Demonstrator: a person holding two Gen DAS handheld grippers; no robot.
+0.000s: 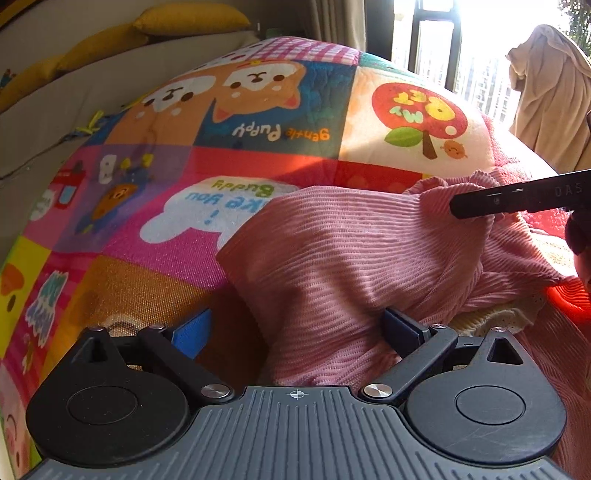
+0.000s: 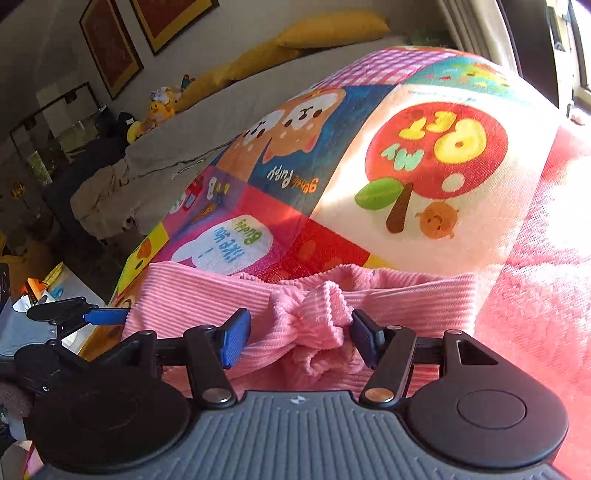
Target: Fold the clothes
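Garment (image 1: 332, 258) lies rumpled on the quilt (image 1: 258, 110) | left tongs (image 1: 295, 328) wide open over it | right tongs (image 2: 295, 339) half-open around a bunched fold, unclamped | fold should be pinched fully before lifting.

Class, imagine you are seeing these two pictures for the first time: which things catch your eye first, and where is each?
The bright patchwork blanket with its red apple print fills the middle of both views. In front of it lies a crumpled pink ribbed garment, a bunched fold of it between the open right tongs. Yellow cushions line the sofa behind.
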